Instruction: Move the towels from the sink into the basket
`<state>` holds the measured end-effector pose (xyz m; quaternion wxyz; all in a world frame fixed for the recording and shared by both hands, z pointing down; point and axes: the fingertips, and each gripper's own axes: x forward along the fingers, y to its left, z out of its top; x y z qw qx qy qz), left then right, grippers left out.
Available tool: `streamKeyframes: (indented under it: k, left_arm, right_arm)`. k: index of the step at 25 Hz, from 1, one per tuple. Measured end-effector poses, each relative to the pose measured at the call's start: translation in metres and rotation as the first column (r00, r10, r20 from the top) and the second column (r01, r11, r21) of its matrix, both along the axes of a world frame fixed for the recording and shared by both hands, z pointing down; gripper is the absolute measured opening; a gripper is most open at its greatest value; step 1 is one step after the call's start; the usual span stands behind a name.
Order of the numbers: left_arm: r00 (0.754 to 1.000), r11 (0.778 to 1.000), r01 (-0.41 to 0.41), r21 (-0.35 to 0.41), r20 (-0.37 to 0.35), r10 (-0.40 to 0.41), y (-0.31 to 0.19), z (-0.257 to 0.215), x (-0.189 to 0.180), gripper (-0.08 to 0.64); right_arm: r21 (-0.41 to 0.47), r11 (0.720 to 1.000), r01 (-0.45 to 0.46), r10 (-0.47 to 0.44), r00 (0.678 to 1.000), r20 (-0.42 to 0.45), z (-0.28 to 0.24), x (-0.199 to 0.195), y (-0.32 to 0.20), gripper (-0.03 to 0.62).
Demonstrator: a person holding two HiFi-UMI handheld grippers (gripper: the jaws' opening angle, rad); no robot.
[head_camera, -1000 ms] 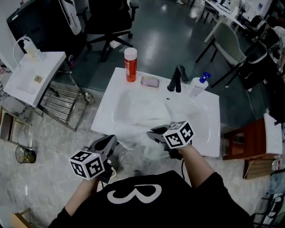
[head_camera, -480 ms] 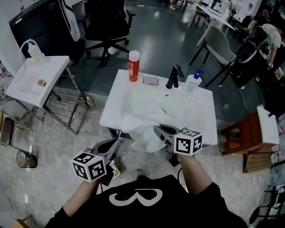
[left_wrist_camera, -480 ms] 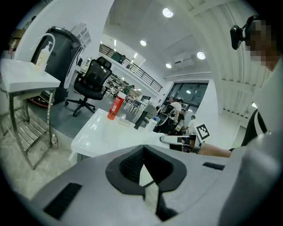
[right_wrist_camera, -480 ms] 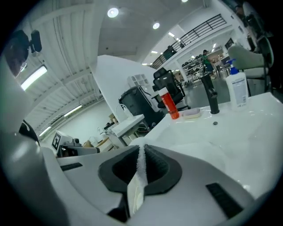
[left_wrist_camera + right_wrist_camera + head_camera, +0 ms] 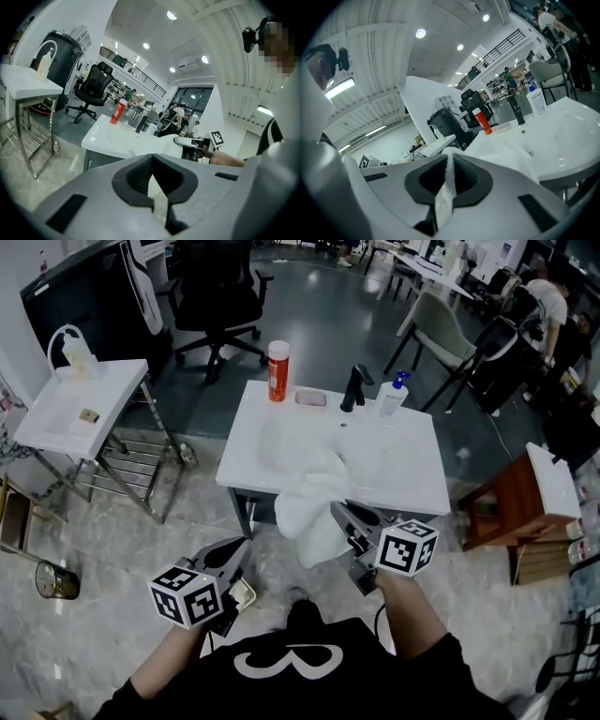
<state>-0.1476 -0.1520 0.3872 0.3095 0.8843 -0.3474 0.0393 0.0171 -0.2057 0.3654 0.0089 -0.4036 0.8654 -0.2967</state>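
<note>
A white towel [image 5: 305,512] trails from the basin of the white sink [image 5: 412,493] over its front edge and hangs in the air. My right gripper [image 5: 341,516] is shut on the towel's near end, just in front of the sink. In the right gripper view a strip of towel [image 5: 444,190] is pinched between the pads of the right gripper [image 5: 450,158], with the sink [image 5: 567,136] beyond. My left gripper [image 5: 240,547] hangs lower left of the sink over the floor. Its jaws [image 5: 151,157] meet at the tips, with nothing between them. No basket can be made out.
On the sink's back rim stand a red bottle [image 5: 278,369], a soap dish [image 5: 311,398], a black faucet [image 5: 353,388] and a pump bottle [image 5: 391,395]. A smaller sink on a metal stand [image 5: 80,409] is at the left, a wooden stool [image 5: 506,502] at the right, office chairs behind.
My right gripper has drawn back and up from the basin, pulling the towel over the sink's front edge. The left gripper has also backed away from the sink, staying shut.
</note>
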Motion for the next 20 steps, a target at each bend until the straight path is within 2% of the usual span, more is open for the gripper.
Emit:
streamKeyframes:
  k: [5,9,14,20]
  left_arm:
    - [1.0,0.999,-0.026,-0.029,-0.002,0.026,0.027,0.008,-0.003,0.006]
    - [1.0,0.999,-0.026,-0.035,-0.006,0.025,0.037,0.008,-0.001,0.006]
    - [1.0,1.0,-0.009,-0.014,0.01,0.01,0.053,0.0,0.006,0.006]
    - [0.998,0.998,0.061,-0.025,0.031,-0.06,0.084,-0.003,0.017,0.006]
  right_arm:
    - [0.02,0.999,-0.027,0.026,0.999,0.019,-0.01,-0.006,0.033,0.025]
    - [0.016,1.0,-0.015,0.014,0.999,0.039,-0.014,-0.006,0.051,0.024]
    - [0.036,0.998,0.044,-0.047,0.996,0.071,-0.021,-0.01,0.074,0.024]
    - [0.047,0.99,0.132,-0.137,0.985,0.109,-0.027,-0.008,0.11,0.024]
